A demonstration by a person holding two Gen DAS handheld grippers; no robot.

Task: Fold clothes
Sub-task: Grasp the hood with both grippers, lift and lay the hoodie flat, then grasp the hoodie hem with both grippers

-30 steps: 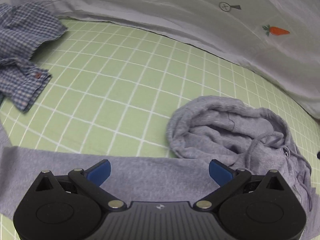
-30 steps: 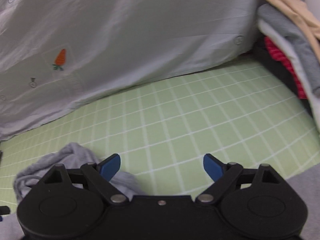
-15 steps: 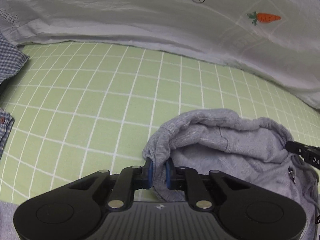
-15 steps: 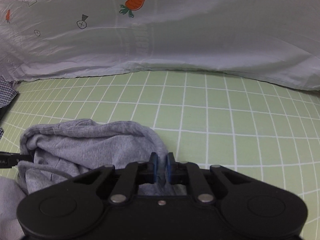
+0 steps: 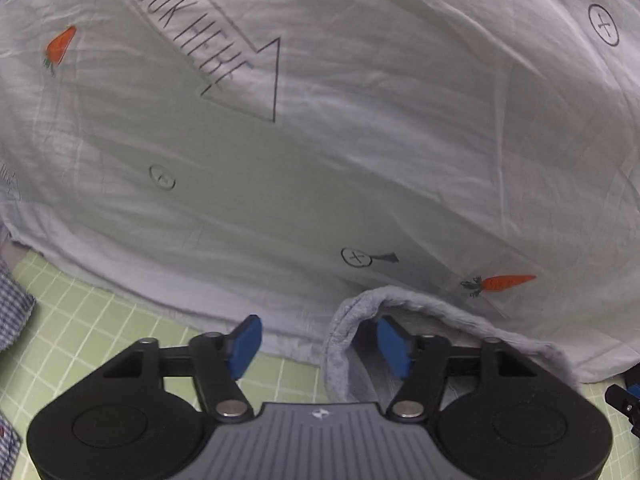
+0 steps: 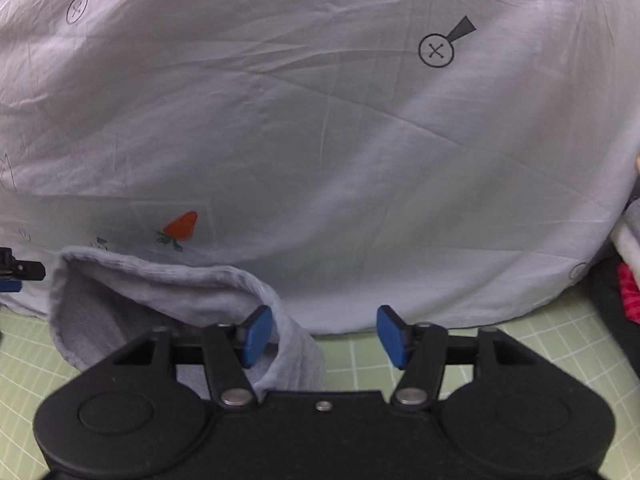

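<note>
A grey hoodie lies on the green grid mat, its hood standing up as a rounded fold in the left wrist view (image 5: 440, 320) and in the right wrist view (image 6: 160, 284). My left gripper (image 5: 320, 344) is open; the hood's left edge sits between its blue pads, next to the right pad (image 5: 394, 346). My right gripper (image 6: 322, 334) is open; the hood's right edge drapes beside its left pad (image 6: 256, 334). Neither pad pair presses the cloth.
A white sheet with carrot prints and "LOOK HERE" (image 5: 320, 140) hangs behind the mat (image 5: 100, 320). A blue checked shirt (image 5: 12, 312) lies at far left. A pile of clothes (image 6: 628, 272) stands at far right.
Both grippers were shut on the hood's edges half a second ago and have opened, letting it go. Both views have tilted up toward the white sheet.
</note>
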